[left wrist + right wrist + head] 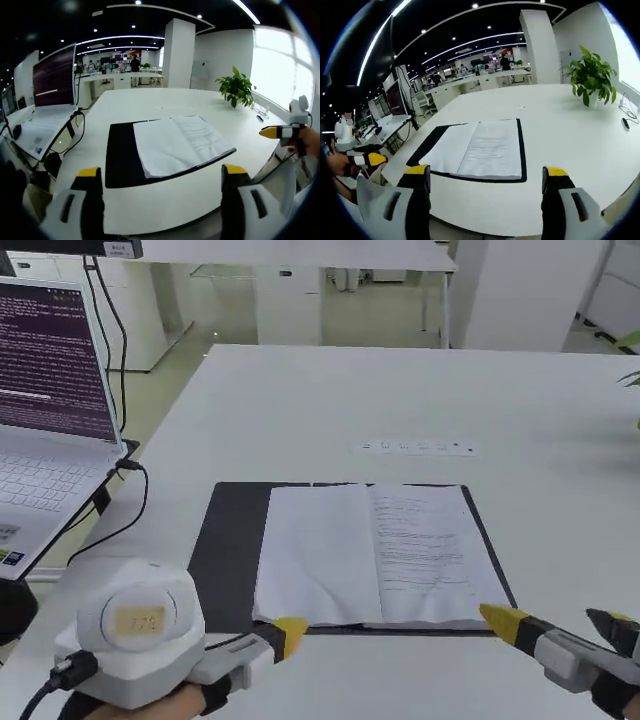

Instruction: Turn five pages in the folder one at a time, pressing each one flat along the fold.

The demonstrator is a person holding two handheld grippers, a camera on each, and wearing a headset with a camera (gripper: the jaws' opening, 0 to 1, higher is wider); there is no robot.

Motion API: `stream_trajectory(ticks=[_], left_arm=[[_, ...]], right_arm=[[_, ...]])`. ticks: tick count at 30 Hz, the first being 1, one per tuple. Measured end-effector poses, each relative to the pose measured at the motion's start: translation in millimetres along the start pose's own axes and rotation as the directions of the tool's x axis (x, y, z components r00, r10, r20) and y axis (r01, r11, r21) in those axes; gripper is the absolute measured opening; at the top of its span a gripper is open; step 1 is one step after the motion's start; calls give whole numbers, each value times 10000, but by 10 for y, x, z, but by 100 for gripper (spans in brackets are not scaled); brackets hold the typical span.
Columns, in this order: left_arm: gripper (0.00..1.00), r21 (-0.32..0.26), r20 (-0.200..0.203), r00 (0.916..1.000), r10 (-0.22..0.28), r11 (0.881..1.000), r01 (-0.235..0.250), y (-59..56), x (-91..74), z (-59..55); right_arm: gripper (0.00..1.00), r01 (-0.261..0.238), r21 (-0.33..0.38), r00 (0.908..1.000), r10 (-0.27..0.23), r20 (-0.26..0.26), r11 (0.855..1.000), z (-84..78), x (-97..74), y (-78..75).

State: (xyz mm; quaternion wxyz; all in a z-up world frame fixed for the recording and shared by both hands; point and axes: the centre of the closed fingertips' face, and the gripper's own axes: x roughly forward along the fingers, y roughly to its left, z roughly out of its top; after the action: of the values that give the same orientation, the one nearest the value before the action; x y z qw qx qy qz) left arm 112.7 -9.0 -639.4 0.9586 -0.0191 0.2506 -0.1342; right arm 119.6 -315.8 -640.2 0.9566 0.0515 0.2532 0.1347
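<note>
Left gripper [162,171] and right gripper [486,171] gape wide, short of the folder [230,550] edge.

An open laptop [45,440] is sitting by the desk's [330,390] left edge, its screen glowing with lines of text. A black cable [145,495] is looping from its right side down along that edge. A row of small markings [415,448] is lying toward the far edge. A potted plant [592,75] is standing near the far right corner, a small dark object [625,123] lying close by it. A white pillar [178,52] is rising beyond the far edge.
</note>
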Motion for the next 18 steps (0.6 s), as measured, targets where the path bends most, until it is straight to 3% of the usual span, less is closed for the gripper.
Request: stream_trajectory(ticks=[2, 9, 18], left_arm=[[99, 55, 5, 10000, 65, 10000, -65, 10, -37, -9], [99, 192, -62, 9998, 172, 9997, -171, 28, -97, -25], [99, 448, 113, 9997, 216, 9988, -221, 20, 1, 111]], right_arm=[[100, -172, -379, 9998, 175, 59, 9991, 8, -2, 33], [100, -328, -466, 9995, 327, -22, 9984, -5, 19, 30], [99, -339, -182, 9992, 343, 197, 9993, -3, -11, -13]])
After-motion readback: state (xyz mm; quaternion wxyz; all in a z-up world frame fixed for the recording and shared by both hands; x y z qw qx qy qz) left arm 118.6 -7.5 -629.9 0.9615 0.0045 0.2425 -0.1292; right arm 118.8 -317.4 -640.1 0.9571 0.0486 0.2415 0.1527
